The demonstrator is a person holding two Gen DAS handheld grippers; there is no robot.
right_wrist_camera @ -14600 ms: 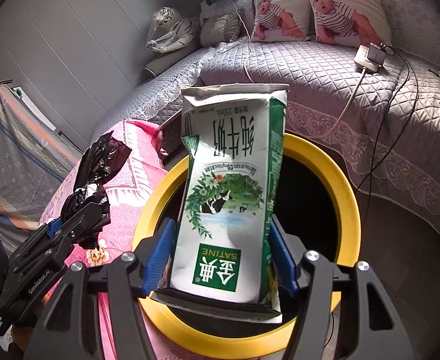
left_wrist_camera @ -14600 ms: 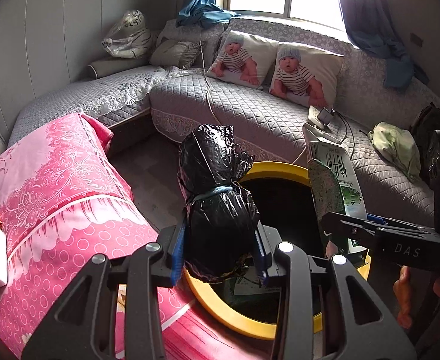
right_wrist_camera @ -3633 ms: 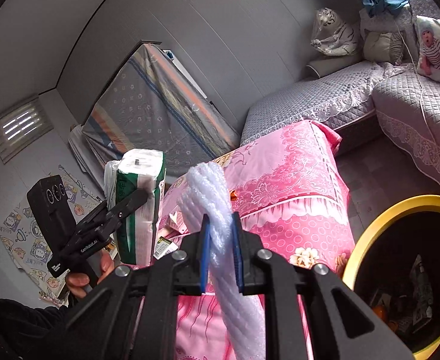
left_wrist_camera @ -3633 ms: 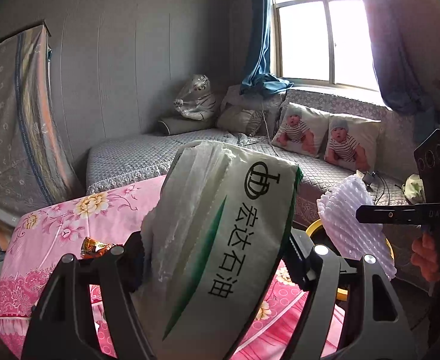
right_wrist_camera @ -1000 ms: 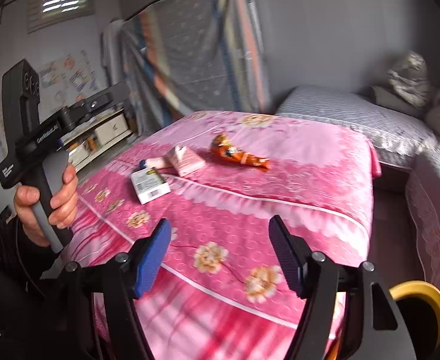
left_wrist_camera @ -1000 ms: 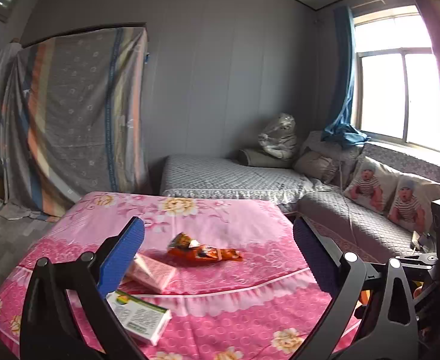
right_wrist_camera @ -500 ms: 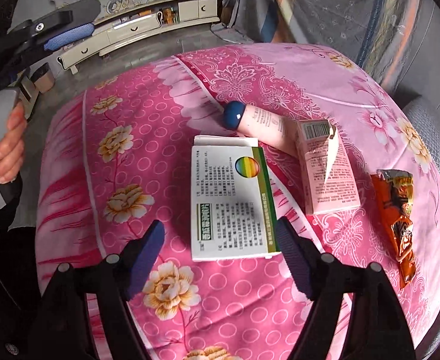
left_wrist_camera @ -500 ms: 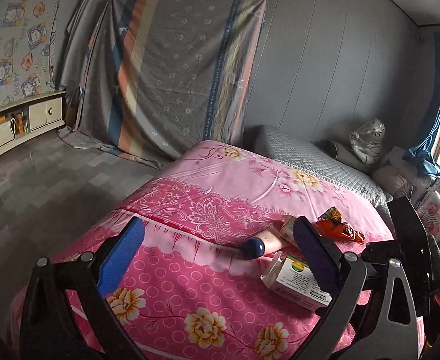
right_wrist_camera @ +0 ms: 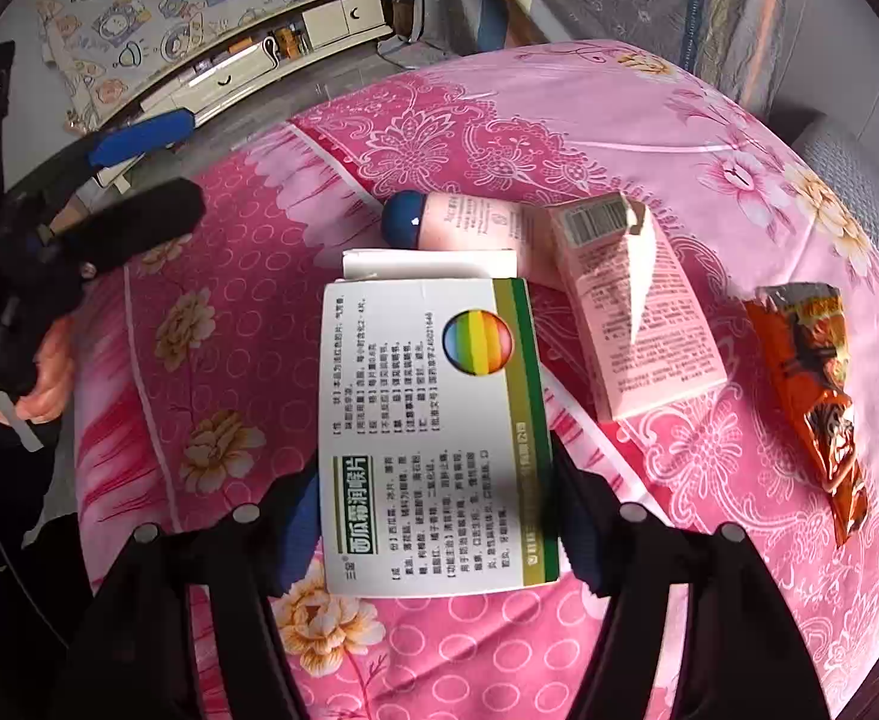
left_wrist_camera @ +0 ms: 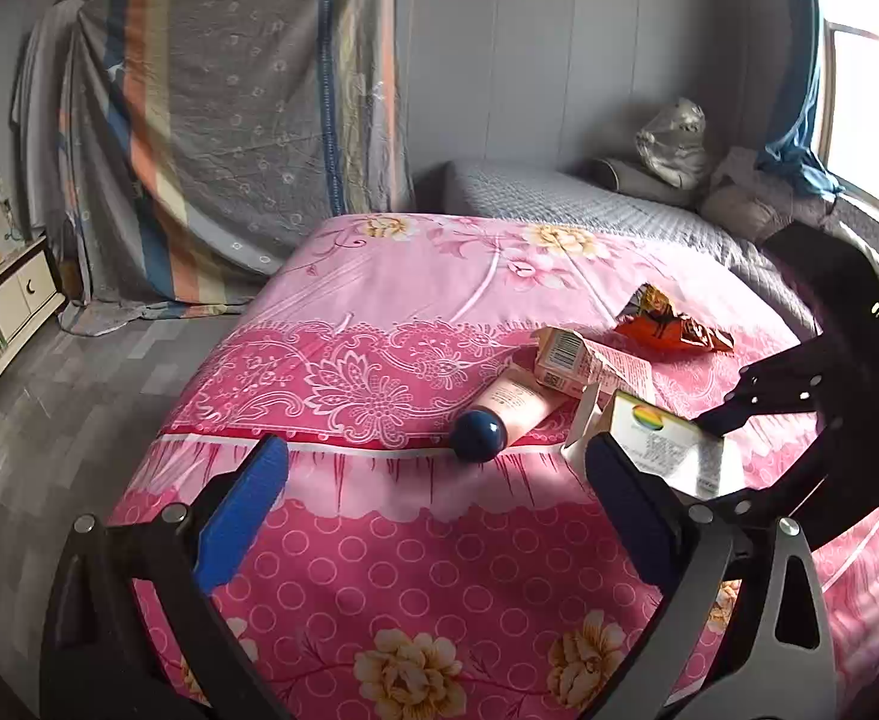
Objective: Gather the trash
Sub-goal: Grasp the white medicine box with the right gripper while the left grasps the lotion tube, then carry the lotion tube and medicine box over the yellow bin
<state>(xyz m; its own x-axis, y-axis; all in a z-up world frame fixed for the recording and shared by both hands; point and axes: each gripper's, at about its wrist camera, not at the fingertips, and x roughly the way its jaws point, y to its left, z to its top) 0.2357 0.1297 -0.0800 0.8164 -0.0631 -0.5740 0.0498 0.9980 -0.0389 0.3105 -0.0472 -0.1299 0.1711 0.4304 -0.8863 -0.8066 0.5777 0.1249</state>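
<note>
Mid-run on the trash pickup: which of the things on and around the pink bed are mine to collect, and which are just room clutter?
To collect:
white medicine box, between the closing right gripper jaws
pink carton
pink tube
orange wrapper

Leave:
striped hanging sheet
grey mattress
low cabinet

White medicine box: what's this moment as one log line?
right hand-held gripper closing around white medicine box | left hand-held gripper open, empty | pink tube waiting

Right gripper (right_wrist_camera: 436,522) pointing steeply down, jaws closing; left gripper (left_wrist_camera: 433,495) tilted lower, jaws spread wide, empty.
</note>
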